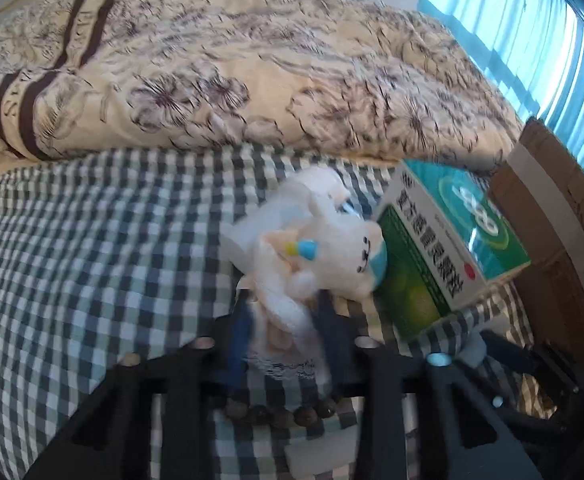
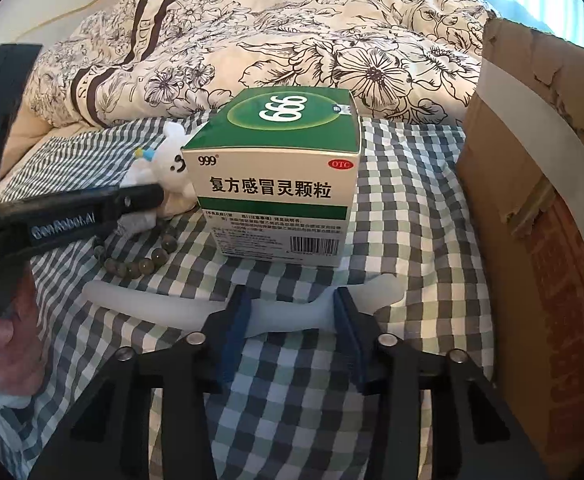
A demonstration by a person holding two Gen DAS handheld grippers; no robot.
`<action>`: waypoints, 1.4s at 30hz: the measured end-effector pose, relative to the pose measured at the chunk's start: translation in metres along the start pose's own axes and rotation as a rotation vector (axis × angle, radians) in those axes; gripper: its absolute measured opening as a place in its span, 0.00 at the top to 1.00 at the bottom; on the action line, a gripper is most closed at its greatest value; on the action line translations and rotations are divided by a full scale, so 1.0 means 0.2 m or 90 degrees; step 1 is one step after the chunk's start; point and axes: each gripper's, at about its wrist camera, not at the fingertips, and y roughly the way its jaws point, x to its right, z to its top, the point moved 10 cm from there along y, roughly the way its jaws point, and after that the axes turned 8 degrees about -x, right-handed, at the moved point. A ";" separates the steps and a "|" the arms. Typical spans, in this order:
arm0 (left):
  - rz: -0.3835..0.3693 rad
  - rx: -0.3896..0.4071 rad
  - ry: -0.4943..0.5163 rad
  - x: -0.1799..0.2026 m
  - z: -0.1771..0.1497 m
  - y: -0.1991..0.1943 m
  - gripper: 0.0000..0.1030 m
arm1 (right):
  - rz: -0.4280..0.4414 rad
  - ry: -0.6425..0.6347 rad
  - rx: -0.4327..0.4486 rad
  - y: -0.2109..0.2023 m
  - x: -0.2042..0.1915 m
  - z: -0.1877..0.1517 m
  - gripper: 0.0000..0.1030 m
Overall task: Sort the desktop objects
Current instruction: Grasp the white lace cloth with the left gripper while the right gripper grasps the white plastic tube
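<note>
Plush toy pinched on the bed

Plush toy (image 1: 315,256) sits pinched in the left gripper (image 1: 284,320) on the checked bedsheet (image 1: 92,240), touching the green medicine box (image 1: 447,240). Right gripper (image 2: 292,312) clamps a white plastic piece (image 2: 148,300) near the bead bracelet (image 2: 140,260) and cardboard box (image 2: 531,200).

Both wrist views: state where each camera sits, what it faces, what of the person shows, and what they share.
Left wrist view: on the left hand-held gripper, facing the floral quilt; closed on the white plush toy; no body visible.
Right wrist view: on the right hand-held gripper, facing the green-and-white medicine box; around a white plastic piece; a hand at left.
Shared: toy, box, brown bead bracelet, cardboard box, checked cloth.
</note>
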 end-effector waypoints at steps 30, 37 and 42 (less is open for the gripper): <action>-0.016 0.100 -0.058 -0.19 0.04 -0.40 0.92 | 0.060 -0.014 -0.052 0.01 -0.24 -0.06 0.29; -0.018 0.102 -0.072 -0.26 0.02 -0.42 0.92 | 0.033 -0.005 -0.069 0.08 -0.26 -0.02 0.24; -0.022 0.107 -0.078 -0.27 0.01 -0.44 0.92 | 0.018 -0.032 -0.055 0.08 -0.28 -0.04 0.44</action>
